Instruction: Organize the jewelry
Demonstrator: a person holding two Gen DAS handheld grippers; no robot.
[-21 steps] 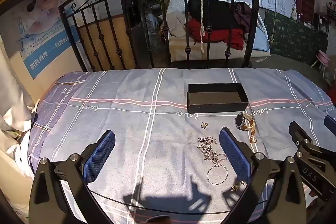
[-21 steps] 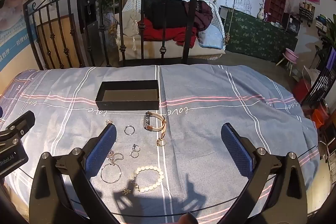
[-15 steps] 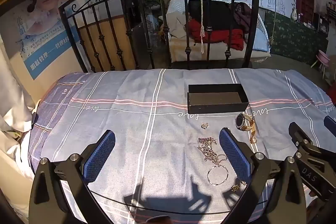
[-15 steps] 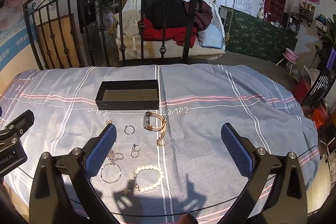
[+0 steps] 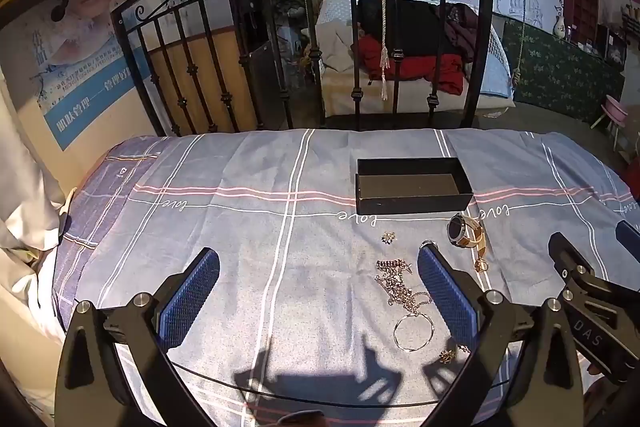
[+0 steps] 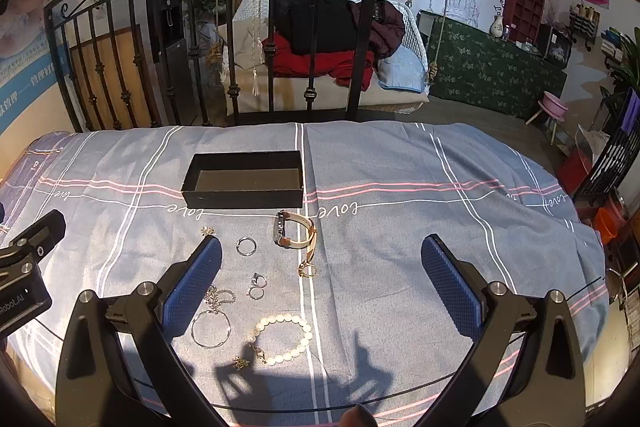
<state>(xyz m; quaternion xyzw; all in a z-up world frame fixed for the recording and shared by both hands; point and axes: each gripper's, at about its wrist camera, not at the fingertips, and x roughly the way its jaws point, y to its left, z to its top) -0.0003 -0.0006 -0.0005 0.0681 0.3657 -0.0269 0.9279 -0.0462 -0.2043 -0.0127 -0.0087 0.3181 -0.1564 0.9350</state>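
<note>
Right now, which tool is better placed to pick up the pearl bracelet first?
Right. The pearl bracelet lies between the open right tool fingers in its own view, nothing held. The left tool is also open, but the bracelet is missing from its view; its right finger hides that area.

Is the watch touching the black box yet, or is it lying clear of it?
Apart. The right wrist view shows a strip of bare bedsheet between the watch and the near wall of the black box.
</note>
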